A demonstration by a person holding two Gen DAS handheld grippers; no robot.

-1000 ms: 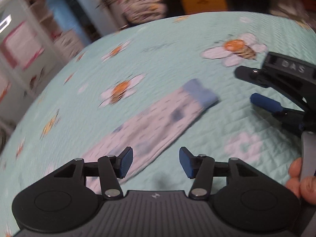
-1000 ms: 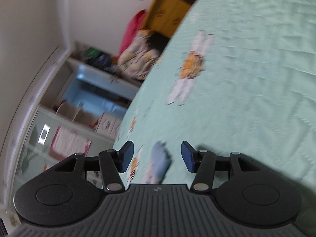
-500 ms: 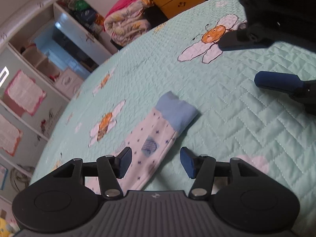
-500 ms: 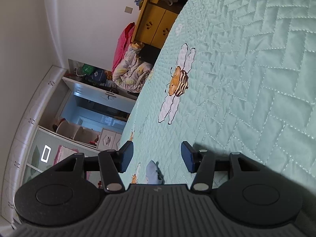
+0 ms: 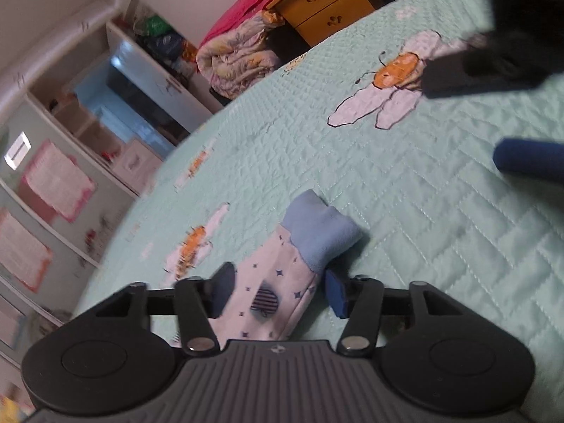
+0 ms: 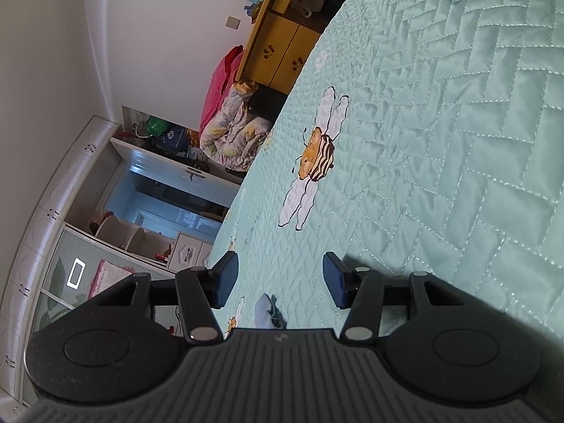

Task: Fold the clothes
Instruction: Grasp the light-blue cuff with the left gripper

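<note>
A small white garment leg with blue stars and a blue cuff (image 5: 310, 239) lies flat on the mint quilted bedspread (image 5: 440, 218). My left gripper (image 5: 278, 290) is open and low over it, one finger on each side of the fabric just behind the cuff. My right gripper (image 6: 280, 283) is open and empty over the bedspread (image 6: 440, 141); only the blue cuff (image 6: 266, 313) peeks out under its body. One blue fingertip (image 5: 528, 158) of the right gripper shows at the right edge of the left wrist view.
Bee-and-flower prints (image 5: 387, 81) dot the bedspread. Beyond the bed's far edge stand a yellow wooden dresser (image 5: 328, 7), a pile of bedding (image 5: 232, 60) and white shelving (image 5: 88, 123).
My left gripper has moved forward along the garment and lower, so its open fingers now straddle the fabric near the cuff. The right gripper has shifted right and tilted.
</note>
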